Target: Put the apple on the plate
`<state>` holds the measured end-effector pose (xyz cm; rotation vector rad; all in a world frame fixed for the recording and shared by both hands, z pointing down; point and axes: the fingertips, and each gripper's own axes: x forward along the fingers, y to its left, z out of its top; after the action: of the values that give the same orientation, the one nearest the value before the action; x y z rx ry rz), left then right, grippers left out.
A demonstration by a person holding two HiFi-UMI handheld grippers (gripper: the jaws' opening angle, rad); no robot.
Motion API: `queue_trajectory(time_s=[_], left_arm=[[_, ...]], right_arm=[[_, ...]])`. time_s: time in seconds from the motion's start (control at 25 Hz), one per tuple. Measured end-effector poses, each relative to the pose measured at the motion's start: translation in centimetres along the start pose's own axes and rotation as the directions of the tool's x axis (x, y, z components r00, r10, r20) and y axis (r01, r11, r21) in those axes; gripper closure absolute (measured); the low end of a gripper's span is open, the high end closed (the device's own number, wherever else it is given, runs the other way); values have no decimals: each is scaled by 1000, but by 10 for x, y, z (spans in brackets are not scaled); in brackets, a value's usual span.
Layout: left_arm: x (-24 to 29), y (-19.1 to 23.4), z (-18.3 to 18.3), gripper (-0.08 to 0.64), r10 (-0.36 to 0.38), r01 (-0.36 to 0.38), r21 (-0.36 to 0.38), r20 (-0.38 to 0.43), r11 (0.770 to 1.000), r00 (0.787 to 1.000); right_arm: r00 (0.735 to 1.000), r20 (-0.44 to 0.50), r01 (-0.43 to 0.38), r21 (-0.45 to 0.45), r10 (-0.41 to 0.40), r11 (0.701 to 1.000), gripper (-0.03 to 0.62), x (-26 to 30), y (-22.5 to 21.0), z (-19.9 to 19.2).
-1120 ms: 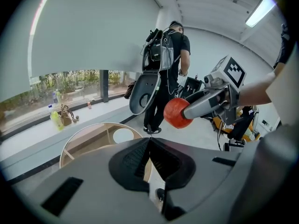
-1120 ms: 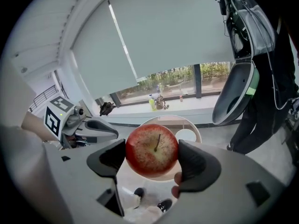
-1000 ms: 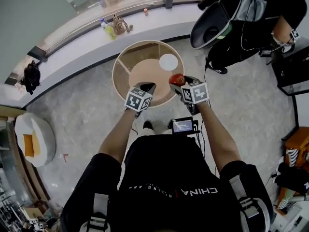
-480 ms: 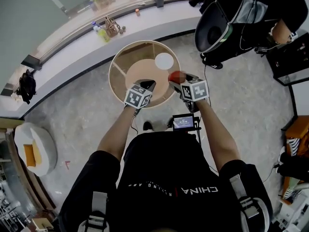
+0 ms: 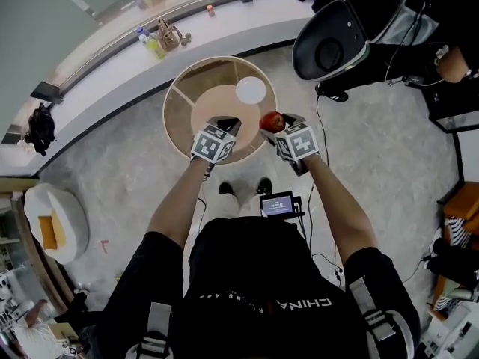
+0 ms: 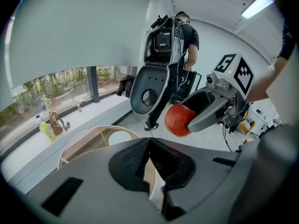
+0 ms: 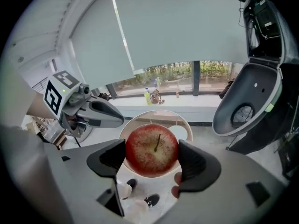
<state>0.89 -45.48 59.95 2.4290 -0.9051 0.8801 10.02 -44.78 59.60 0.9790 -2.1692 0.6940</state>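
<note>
Red apple (image 7: 152, 150) sat clamped between your right gripper's (image 7: 153, 159) jaws, stem facing the camera, held in the air over the near edge of the round table (image 5: 167, 111). White plate (image 5: 251, 90) lay on the table beyond, apart from the apple. Your left gripper (image 6: 149, 155) hovered beside, jaws pressed together, nothing between.

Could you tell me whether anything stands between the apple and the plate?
Nothing visible does. The right gripper holds the apple over the near edge of the round table; the white plate lies beyond it, with only bare tabletop between. The left gripper, shut, is off to one side.
</note>
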Motion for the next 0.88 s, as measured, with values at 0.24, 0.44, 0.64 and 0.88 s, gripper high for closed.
queue_trajectory(time_s=[0.24,0.44,0.64,0.88], left_arm=[[69,39,-12,541,1,-1,3,-58,1000,998],[133,99,-30,541,10,-12,-31,-66,999,998],[216,168,-70,541,20,-25,-61,-90,998,996],[288,214,-115,541,-18,12,-60,-114,998,993]], right_arm=[[997,-69,-26,-26,24,999,225,83,-38,-13],[996,-89,17,-23,-19,1000,225,167,-71,-10],[994,-83,67,26,-64,997,225,274,-119,-10],[990,-85,114,18,-112,993,225,377,-158,-20]])
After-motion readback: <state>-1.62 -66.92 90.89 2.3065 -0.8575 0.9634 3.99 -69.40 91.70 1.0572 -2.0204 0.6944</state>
